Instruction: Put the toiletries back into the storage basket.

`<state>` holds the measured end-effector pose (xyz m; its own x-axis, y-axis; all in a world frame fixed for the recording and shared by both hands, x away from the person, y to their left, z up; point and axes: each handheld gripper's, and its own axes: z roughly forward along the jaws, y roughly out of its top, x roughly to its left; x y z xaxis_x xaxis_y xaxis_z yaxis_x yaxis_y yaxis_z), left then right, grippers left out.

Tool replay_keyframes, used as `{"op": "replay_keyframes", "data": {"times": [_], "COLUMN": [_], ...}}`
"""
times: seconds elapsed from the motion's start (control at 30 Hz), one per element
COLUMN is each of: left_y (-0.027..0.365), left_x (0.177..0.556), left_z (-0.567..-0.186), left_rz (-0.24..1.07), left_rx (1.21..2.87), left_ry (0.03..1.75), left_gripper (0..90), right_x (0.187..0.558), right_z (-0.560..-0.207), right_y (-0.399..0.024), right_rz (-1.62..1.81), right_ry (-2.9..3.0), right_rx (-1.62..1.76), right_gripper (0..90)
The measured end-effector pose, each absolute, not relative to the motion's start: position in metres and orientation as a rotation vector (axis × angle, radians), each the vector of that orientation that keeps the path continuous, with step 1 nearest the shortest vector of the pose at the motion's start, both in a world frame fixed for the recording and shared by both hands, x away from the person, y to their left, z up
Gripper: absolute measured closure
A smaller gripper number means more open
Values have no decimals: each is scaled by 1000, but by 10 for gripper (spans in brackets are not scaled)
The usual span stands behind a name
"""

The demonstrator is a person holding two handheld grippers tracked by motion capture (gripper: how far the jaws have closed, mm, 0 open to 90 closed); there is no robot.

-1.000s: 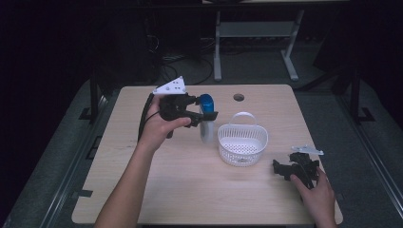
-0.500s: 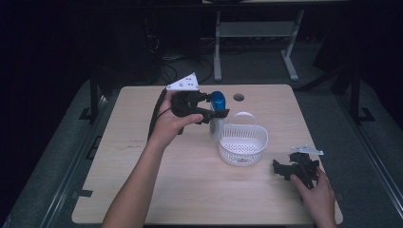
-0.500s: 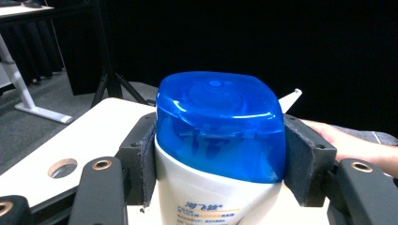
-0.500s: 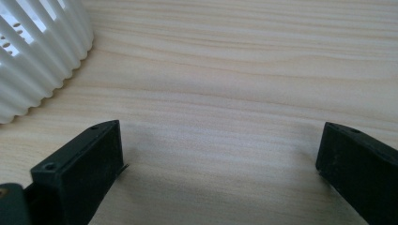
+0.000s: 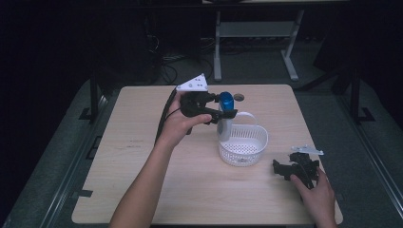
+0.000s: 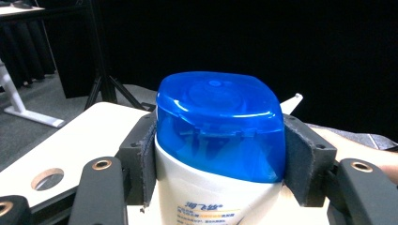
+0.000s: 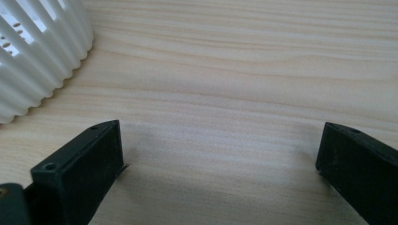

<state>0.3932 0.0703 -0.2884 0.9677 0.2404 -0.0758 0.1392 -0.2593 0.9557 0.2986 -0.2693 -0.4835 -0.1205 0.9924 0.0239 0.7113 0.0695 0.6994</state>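
Your left tongs (image 5: 223,111) are clamped on a white bottle (image 5: 224,127) just under its blue cap (image 6: 219,123), the pads (image 6: 305,166) pressing both sides, and you hold it upright in the air at the near-left rim of the white basket (image 5: 256,154). By the look of it you are carrying the bottle into the basket; the next move calls for bringing it over the rim, lowering it until it stands or lies on the basket floor, and only then easing the grip. Your right tongs (image 7: 220,173) rest on the bench (image 5: 142,190) beside the basket, jaws wide apart with nothing between them. The label carries small blue printed characters at the bottom edge of the left gripper view, too cropped to read surely.
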Motion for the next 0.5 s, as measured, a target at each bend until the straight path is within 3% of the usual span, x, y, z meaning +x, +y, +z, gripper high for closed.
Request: {"op": "replay_keyframes", "data": {"times": [0.5], "left_y": [56], "left_x": [397], "left_z": [-306], "left_rz": [88], "left_rx": [1860], "left_ry": [271], "left_gripper": [373], "right_x": [299], "right_z": [-483], "right_y": [-269], "right_rz": [793], "right_ry": [1886], "right_rx": [1687], "right_gripper": [5]}}
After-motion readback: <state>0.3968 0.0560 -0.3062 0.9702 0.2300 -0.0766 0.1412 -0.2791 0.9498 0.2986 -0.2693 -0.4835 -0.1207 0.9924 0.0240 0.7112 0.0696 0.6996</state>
